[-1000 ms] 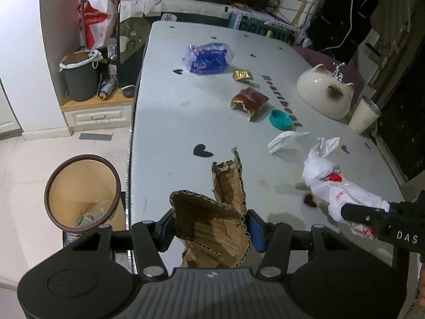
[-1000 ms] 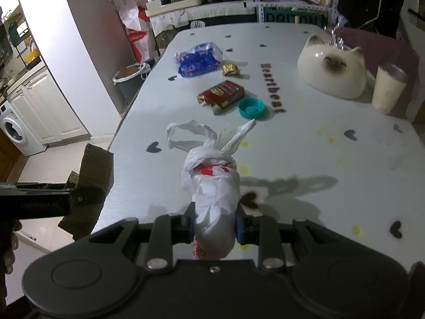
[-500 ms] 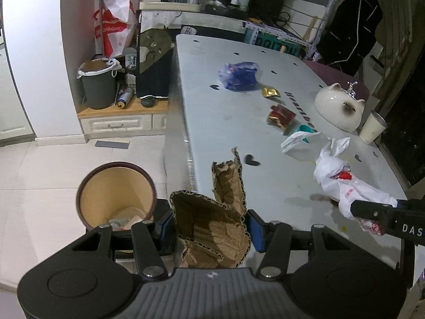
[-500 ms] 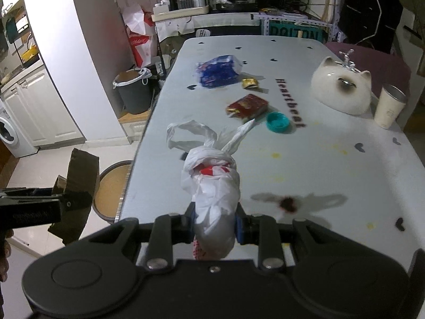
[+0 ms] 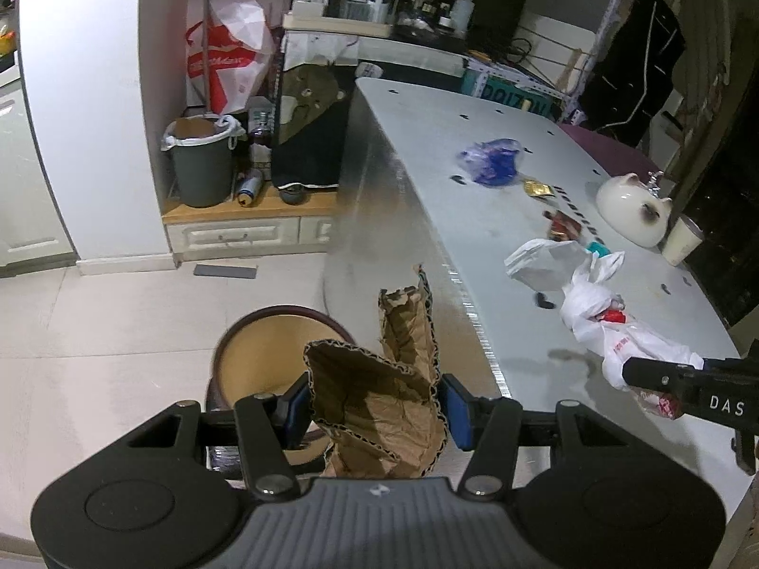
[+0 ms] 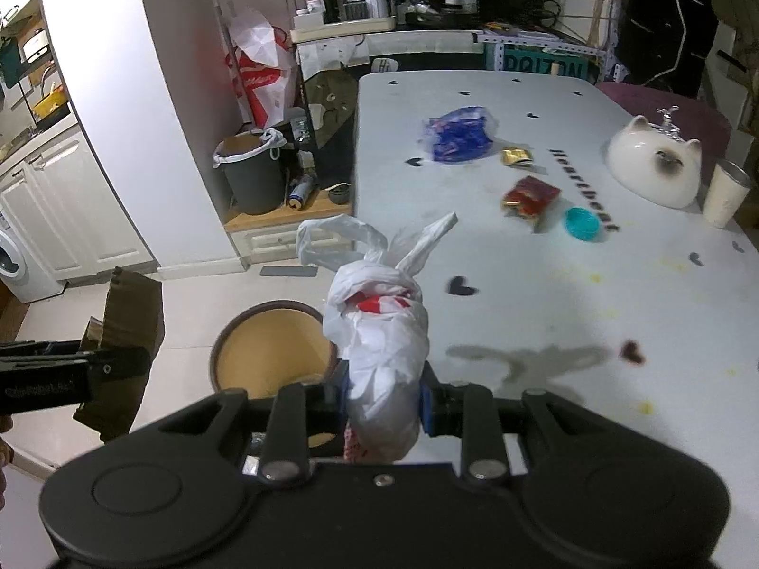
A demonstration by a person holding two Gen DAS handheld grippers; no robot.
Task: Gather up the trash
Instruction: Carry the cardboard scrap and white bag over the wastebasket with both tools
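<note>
With both claws loaded, this reads as the carry-to-bin step, not yet the drop.

Left gripper point(image 5: 374, 403): clenched on a torn piece of cardboard point(image 5: 379, 398), which sticks up between the blue pads. It hangs over the floor beside the table point(image 5: 417, 180) edge, with the round brown-rimmed bin point(image 5: 265, 360) just below and ahead.

Right gripper point(image 6: 382, 403): clenched on a knotted white plastic bag point(image 6: 379, 351), red print showing through, loose handles flopping forward. From its own view it sits at the table edge, bin point(image 6: 270, 355) just to the left and below.

Left on the table: blue wrapper point(image 6: 458, 135), gold wrapper point(image 6: 517, 156), red packet point(image 6: 529, 197), teal cap point(image 6: 582, 223), crumpled white paper point(image 5: 541, 258). So roughly early-to-mid task, my estimate.

Risks:
- Cardboard is wide and jagged relative to the bin mouth. If let go off-centre it could catch the rim and tip onto the floor.
- Bag is light with trailing handles; could snag on a pad or drift and land outside.
- Both claws converge on one opening. If they arrive together they may knock each other or the bin.
- Bin looks lightweight; a bump could shift it.
- Bag grip is on soft plastic, so contents could slide before it is over the bin.

Cat-shaped bowl point(image 6: 657, 170) and cup point(image 6: 723, 194) sit well apart from the action; no concern there.
</note>
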